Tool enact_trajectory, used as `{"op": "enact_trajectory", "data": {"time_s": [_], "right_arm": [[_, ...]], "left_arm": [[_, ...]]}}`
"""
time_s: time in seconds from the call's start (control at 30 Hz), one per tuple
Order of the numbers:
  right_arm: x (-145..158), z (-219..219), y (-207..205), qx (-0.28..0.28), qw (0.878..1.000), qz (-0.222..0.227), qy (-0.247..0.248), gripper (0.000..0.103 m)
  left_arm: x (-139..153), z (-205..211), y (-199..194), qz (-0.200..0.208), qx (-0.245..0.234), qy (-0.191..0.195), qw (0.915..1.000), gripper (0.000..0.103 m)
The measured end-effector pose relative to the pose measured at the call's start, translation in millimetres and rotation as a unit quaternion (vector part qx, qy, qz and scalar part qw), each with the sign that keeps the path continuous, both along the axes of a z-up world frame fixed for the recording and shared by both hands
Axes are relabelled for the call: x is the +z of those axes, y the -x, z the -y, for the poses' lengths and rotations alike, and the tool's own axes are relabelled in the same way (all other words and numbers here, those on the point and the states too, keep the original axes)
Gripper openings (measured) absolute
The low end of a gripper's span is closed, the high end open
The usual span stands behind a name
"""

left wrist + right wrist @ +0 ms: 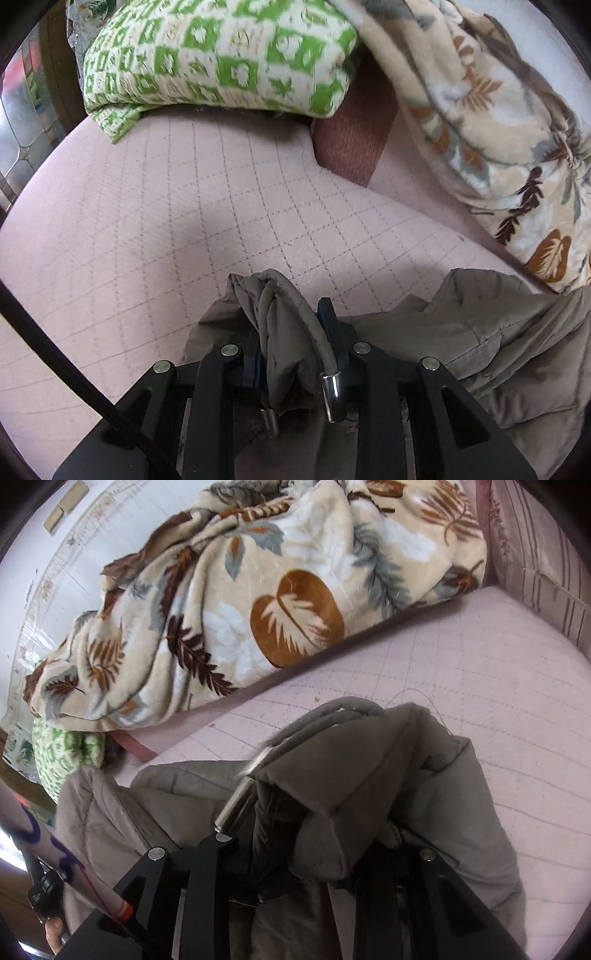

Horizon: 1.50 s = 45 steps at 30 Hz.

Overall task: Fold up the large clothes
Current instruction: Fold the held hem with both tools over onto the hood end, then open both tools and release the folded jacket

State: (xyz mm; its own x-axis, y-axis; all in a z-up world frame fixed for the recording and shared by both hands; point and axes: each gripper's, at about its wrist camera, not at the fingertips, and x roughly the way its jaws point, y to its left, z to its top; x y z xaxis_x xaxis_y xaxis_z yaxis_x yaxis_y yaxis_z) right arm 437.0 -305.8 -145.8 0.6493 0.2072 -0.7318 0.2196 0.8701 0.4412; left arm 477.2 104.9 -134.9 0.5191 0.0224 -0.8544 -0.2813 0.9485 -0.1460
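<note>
Between the fingers of the left gripper (291,332): a bunched fold of an olive-grey padded quilted jacket (480,332), clenched, with two metal-tipped drawcord ends (332,395) hanging just behind the grasp. Left gripper closed on the cloth.

Right gripper (314,830): fingers largely buried under a thick padded fold of the same jacket; by the way the cloth bunches and rises from them, judged to be clamped on it. A metal cord tip (236,805) lies just beside its left finger.

Jacket: spread on the pink quilted mattress cover of the bed (184,203), below and between the two grippers. In the left view its body runs off to the right; in the right view it runs off to the left. Its long axis thus lies roughly from one gripper to the other, each holding one end of an edge, neither plainly nearer the bulk.

Judged step: edge raised, ready to be carried across the garment for a fold. Open mattress lies ahead of both grippers.

Surroundings: cream plush blanket with brown and grey leaf print (258,609), heaped along the far side, near the jacket; green-and-white patterned cushion (221,62), well apart; dark red cloth (354,136) between cushion and blanket. The blanket stands closest to the fold path.
</note>
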Motion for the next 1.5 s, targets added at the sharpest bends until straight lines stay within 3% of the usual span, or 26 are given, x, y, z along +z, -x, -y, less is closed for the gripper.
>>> {"op": "enact_trajectory", "data": {"time_s": [0.17,0.23,0.33,0.4,0.47,0.5,0.67,0.77,0.83,0.97,1.07,1.13,1.27,1.5], "right_arm": [[-13.0,4.1,-4.8,-0.009,1.0,-0.008,-0.017,0.029],[-4.8,5.9,-0.8,-0.016,1.0,-0.011,-0.021,0.032],[20.6,8.6,11.0,-0.025,0.999,0.009,-0.034,0.048],[37.9,9.3,19.8,-0.032,0.999,0.023,-0.03,0.066],[60.6,8.6,35.0,-0.055,0.998,0.042,0.003,0.082],[71.8,6.9,42.5,-0.062,0.996,0.053,0.021,0.087],[120.7,-19.6,76.3,-0.036,0.993,0.079,0.075,0.084],[136.1,-63.7,89.4,0.018,0.989,0.095,0.115,0.073],[133.0,-100.4,92.7,0.054,0.983,0.1,0.144,0.071],[102.5,-166.3,77.8,0.102,0.975,0.088,0.176,0.069],[65.6,-194.5,43.8,0.101,0.974,0.059,0.194,0.069],[40.4,-196.6,18.2,0.075,0.973,0.039,0.215,0.069],[-2.3,-176.7,-22.4,0.035,0.98,0.012,0.193,0.074],[-26.0,-160.2,-51.9,0.003,0.983,0.019,0.185,0.076]], "left_arm": [[-3.8,1.5,-2.1,-0.005,-0.007,0.008,0.9999,0.027],[10.2,-1.6,4.4,-0.003,-0.017,0.028,0.9995,0.034],[49.9,-20.5,25.6,0.039,-0.027,0.093,0.9945,0.05],[80.6,-33.9,43.3,0.076,-0.031,0.133,0.9877,0.064],[111.0,-44.4,60.8,0.106,-0.033,0.152,0.9822,0.068],[124.2,-48.5,70.8,0.115,-0.036,0.155,0.9806,0.068],[161.1,-50.5,143.0,0.143,-0.053,0.122,0.9807,0.071],[148.0,-49.6,196.8,0.149,-0.035,0.091,0.984,0.076],[126.4,-51.1,224.5,0.142,-0.025,0.081,0.9862,0.076],[64.2,-49.5,264.4,0.12,-0.002,0.093,0.9884,0.076],[34.2,-50.4,271.6,0.109,-0.012,0.096,0.9892,0.076],[27.2,-50.7,269.9,0.111,-0.016,0.074,0.9909,0.076],[25.5,-54.7,259.5,0.115,-0.033,0.052,0.9914,0.076],[10.6,-69.3,243.1,0.084,-0.029,0.067,0.9938,0.076]]}}
